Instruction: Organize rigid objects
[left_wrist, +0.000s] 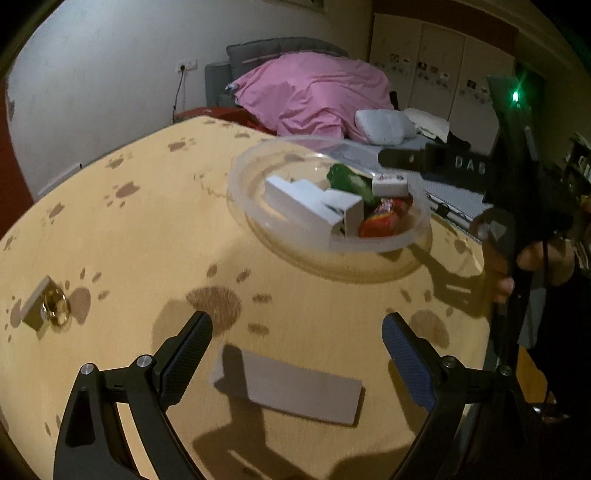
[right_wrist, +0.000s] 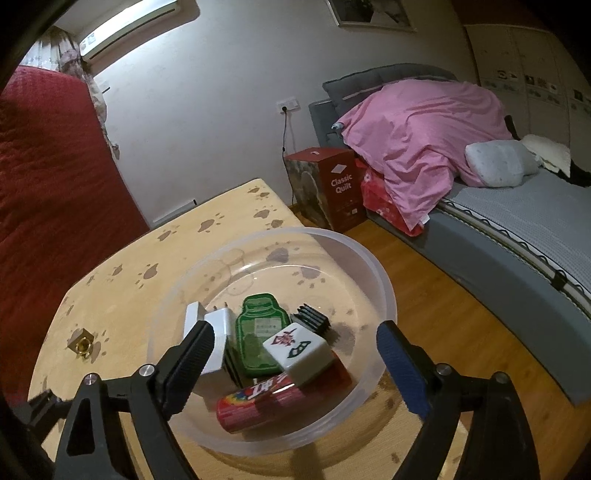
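Your left gripper (left_wrist: 297, 328) is spread wide over the grey flat block (left_wrist: 295, 387) on the table (left_wrist: 147, 240); drop lower, pinch it, then carry it to the clear bowl (right_wrist: 369, 266), where your right gripper (right_wrist: 295, 339) hangs spread and empty.

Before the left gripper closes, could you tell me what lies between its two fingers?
In the left wrist view, a flat grey card lies on the table between the open left gripper fingers, untouched by either pad.

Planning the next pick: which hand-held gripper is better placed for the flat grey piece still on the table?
Left. The left hand-held gripper stands open right over the flat grey piece. The right hand-held gripper stands open above the clear bowl, away from it.
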